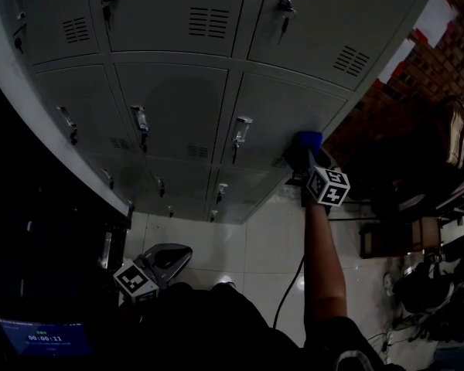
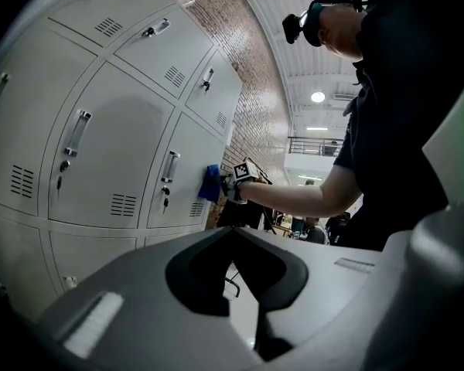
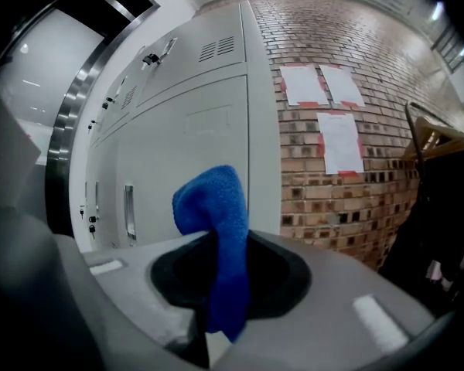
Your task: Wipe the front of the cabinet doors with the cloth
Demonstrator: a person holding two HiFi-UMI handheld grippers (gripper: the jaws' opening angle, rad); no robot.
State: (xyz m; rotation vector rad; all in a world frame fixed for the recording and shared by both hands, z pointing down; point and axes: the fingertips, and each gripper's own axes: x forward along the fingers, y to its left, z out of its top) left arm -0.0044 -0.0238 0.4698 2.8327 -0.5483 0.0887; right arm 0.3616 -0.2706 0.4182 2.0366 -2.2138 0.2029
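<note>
cloth (image 1: 308,138) partly behind right hand-held gripper (image 1: 302,164), papers' (image 3: 340,141) print unreadable

Right arm (image 1: 323,261) reaches straight out, up toward centre-right of the frame. The right gripper (image 1: 304,159) sits at its end, jaws pinched on the blue cloth (image 3: 216,207). Left gripper (image 1: 161,263) hangs low at lower left, close to the body, jaws together, nothing between them.

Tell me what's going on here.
A person stands at grey cabinet doors. The right gripper has a blue cloth clamped in its jaws and holds it against the right edge of one door, beside the brick wall. The left gripper hangs low, jaws together on nothing.
</note>
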